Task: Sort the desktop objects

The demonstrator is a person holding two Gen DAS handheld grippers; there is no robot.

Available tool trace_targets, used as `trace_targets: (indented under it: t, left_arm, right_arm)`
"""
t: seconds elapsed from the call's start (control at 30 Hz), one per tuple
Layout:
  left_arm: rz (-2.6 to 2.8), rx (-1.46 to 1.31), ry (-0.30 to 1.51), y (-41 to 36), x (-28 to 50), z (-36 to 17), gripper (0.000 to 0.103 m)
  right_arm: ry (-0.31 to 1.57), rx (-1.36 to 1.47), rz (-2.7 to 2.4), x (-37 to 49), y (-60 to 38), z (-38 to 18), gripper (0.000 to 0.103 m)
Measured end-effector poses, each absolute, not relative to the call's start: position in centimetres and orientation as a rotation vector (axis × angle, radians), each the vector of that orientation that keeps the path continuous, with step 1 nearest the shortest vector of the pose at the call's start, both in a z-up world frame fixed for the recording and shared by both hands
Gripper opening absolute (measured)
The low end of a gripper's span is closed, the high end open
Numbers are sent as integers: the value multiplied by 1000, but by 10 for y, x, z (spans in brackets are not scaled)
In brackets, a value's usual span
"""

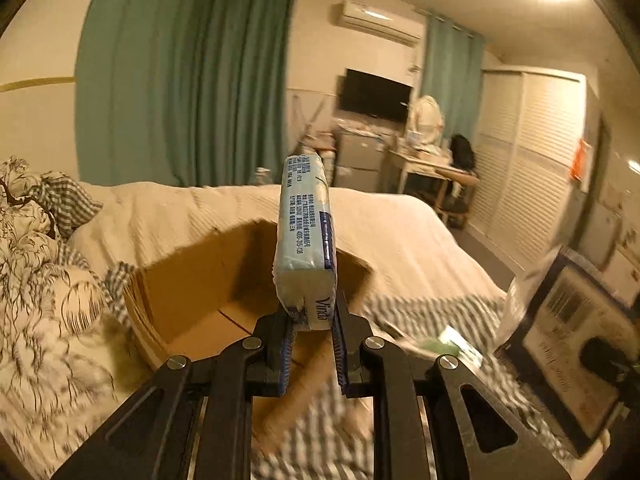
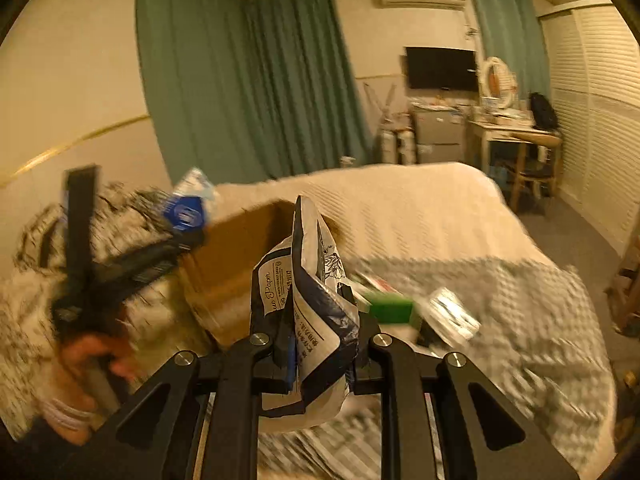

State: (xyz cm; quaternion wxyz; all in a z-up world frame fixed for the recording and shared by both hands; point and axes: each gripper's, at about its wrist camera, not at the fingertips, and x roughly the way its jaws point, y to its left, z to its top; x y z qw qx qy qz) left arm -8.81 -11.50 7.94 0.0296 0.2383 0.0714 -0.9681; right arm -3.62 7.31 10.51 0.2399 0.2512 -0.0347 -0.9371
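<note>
My left gripper [image 1: 312,330] is shut on a light-blue Vinda tissue pack [image 1: 306,236], held upright above the open cardboard box [image 1: 188,280] on the bed. The left gripper also shows in the right wrist view [image 2: 188,220], blurred, over the box [image 2: 240,256]. My right gripper [image 2: 320,344] is shut on a crumpled white and dark-blue tissue paper bag [image 2: 308,288], held to the right of the box.
The box sits on a bed with a cream blanket [image 1: 400,232] and a striped sheet [image 2: 500,300]. A green box [image 2: 390,310] and a small white packet [image 2: 456,312] lie on the sheet. Patterned pillows [image 1: 48,280] lie to the left. A dark carton [image 1: 560,340] stands to the right.
</note>
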Motion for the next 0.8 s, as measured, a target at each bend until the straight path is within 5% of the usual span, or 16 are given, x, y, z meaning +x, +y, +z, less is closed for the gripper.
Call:
trace_targets:
  t: [0.4, 0.47, 0.53, 0.57, 0.6, 0.8]
  left_arm:
    - [-2895, 713, 203, -198, -137, 24, 17]
    - [-2903, 717, 203, -201, -136, 20, 20]
    - [-2903, 706, 210, -203, -137, 20, 39]
    - [-2895, 691, 202, -204, -136, 22, 74]
    - [-2861, 667, 181, -202, -134, 24, 103]
    - [-2873, 568, 84, -178, -101, 57, 103]
  right_arm:
    - [-175, 688, -2428, -180, -61, 65, 17]
    - [-179, 702, -2457, -193, -73, 59, 23]
    - [-189, 712, -2483, -197, -78, 57, 55]
    - [-199, 698, -2498, -195, -76, 58, 71]
    - [-200, 677, -2513, -190, -71, 61, 72]
    - [-63, 675, -2613, -138, -30, 99, 72]
